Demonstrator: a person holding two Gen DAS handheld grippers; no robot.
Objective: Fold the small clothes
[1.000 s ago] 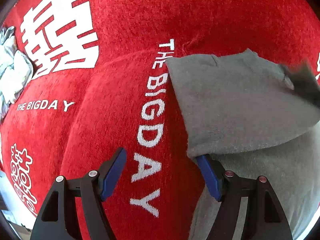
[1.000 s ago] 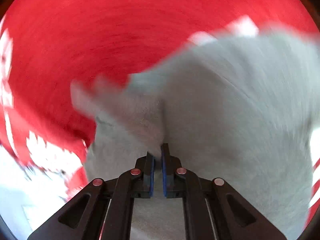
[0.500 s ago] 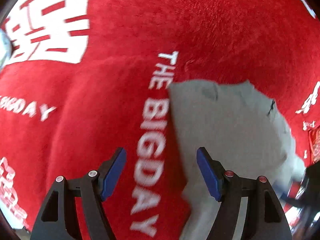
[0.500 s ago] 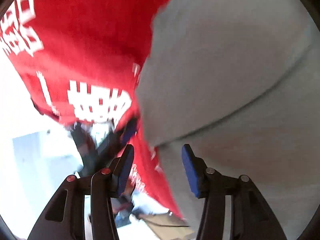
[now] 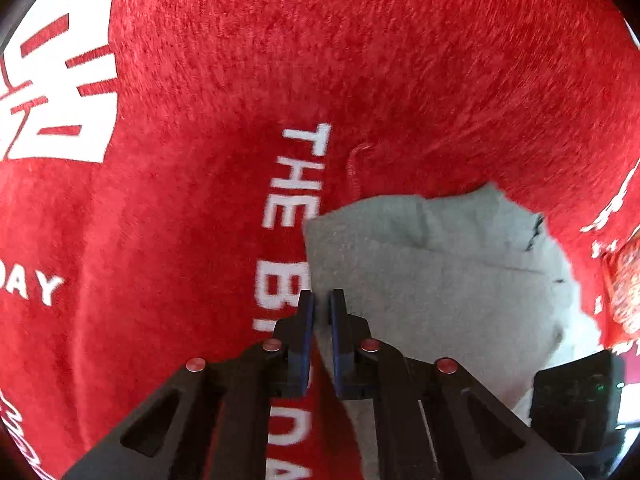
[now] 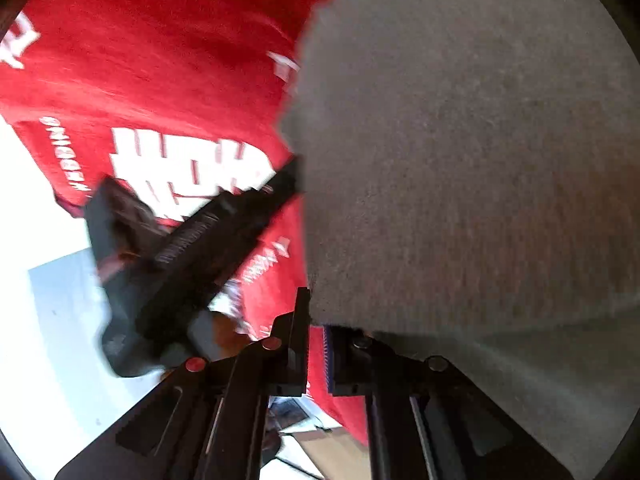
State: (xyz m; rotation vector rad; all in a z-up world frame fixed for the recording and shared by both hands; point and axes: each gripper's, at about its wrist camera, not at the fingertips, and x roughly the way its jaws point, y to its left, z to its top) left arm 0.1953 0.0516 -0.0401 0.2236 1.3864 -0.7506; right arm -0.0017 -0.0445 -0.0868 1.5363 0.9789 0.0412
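Red cloth [image 5: 192, 208]: the largest thing in both views, a fuzzy cover with white lettering and white block characters; it spreads ahead of and to both sides of the left gripper and under the grey garment.
Grey garment [image 5: 432, 292]: a small piece of clothing lying on the red cloth, ahead and to the right of the left gripper's tips, folded so that an upper layer rests over a lower one. In the right wrist view it [image 6: 472, 168] fills everything ahead and to the right of the right gripper.
Right gripper [image 6: 318, 320]: jaws nearly together at the garment's near left edge; the grey cloth hangs over the right finger and its edge sits in the narrow gap, so it appears pinched.
Left gripper [image 5: 321, 300]: jaws drawn almost together, blue pads a sliver apart, set on the garment's left edge where grey meets red; the edge runs into the gap, apparently clamped.
Left gripper seen from the right [image 6: 192, 248]: a blurred black body reaching in from the left toward the garment's edge.
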